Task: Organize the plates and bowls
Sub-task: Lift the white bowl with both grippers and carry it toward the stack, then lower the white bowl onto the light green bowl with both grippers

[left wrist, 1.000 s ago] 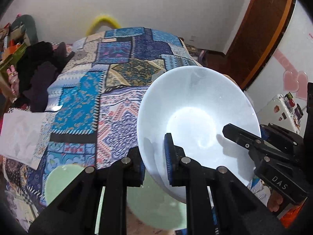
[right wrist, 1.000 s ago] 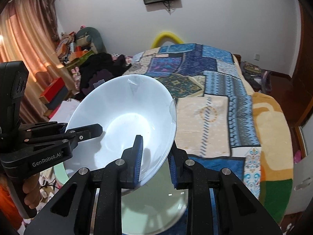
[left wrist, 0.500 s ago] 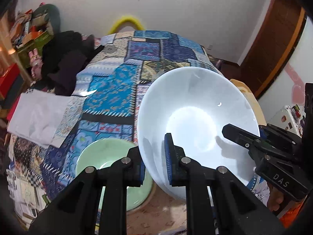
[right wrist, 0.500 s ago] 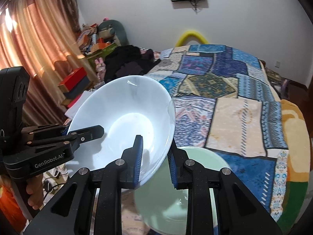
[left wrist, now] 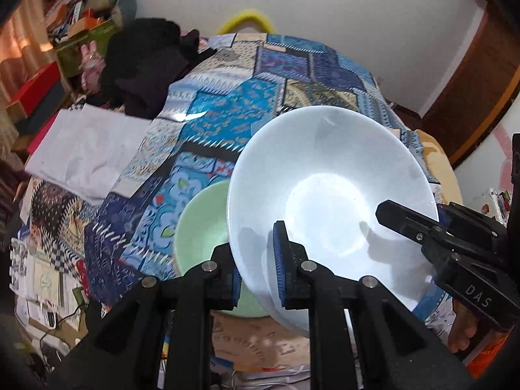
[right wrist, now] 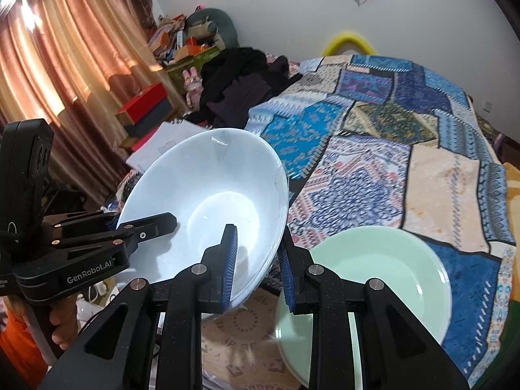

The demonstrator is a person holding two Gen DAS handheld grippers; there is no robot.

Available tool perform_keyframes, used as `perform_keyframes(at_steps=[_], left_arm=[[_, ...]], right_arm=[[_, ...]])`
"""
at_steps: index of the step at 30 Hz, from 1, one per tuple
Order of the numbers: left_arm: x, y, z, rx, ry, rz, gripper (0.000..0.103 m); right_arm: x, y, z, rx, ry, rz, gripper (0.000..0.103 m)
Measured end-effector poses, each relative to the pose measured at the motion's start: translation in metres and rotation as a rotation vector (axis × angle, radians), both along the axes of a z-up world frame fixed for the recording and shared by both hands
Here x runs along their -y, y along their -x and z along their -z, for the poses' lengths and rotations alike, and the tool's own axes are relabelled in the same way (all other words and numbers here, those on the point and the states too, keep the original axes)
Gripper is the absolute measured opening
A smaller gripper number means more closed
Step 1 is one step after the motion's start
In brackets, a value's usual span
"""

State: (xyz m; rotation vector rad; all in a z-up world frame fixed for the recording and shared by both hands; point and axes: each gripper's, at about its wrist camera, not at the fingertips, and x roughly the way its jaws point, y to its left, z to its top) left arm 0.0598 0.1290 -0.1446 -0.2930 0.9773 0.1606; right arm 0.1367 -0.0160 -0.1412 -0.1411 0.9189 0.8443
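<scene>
White bowl [left wrist: 328, 195] held in the air, tilted, its hollow facing both cameras, above the near edge of the bed. Both claws pinch its rim from opposite sides. Left gripper [left wrist: 258, 260]: jaws nearly closed, blue pads clamped either side of the rim, one inside the bowl, one outside. Right gripper [right wrist: 256, 263]: same hold on the opposite rim, jaws narrow, rim between the pads. In the left wrist view the right gripper enters from the right, one finger lying across the inside of the bowl. Green bowl [right wrist: 383, 279] sits below and beside the white one, upright, partly on the patchwork quilt [right wrist: 373, 149] and partly over a tan patterned surface [right wrist: 247, 328]. In the left wrist view the white bowl covers part of it. Farther out: white papers [left wrist: 84, 149], dark clothes [left wrist: 146, 61], orange curtains [right wrist: 65, 58], white wall [left wrist: 357, 16].
</scene>
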Motion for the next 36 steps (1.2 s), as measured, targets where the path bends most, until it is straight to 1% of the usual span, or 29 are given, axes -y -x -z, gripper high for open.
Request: perform_keyframes(at_steps=[10, 19, 23, 28, 36], left_arm=[[-0.027, 0.008, 0.032, -0.062, 0.032, -0.045, 0.017], [-0.043, 0.006, 0.056, -0.105, 0.061, -0.068, 0.017], [-0.044, 0.003, 0.060, -0.111, 0.064, -0.074, 0.017], [-0.045, -0.001, 0.061, -0.110, 0.044, -0.074, 0.017], [-0.047, -0.004, 0.062, -0.116, 0.041, -0.080, 0.017]], right_arm=[[-0.027, 0.002, 0.028, -0.066, 0.046, -0.039, 0.023], [-0.036, -0.002, 0.046, -0.109, 0.072, -0.047, 0.023], [-0.037, -0.005, 0.054, -0.130, 0.078, -0.046, 0.023], [-0.038, -0.006, 0.056, -0.135, 0.069, -0.048, 0.023], [-0.034, -0.006, 0.049, -0.098, 0.086, -0.034, 0.025]])
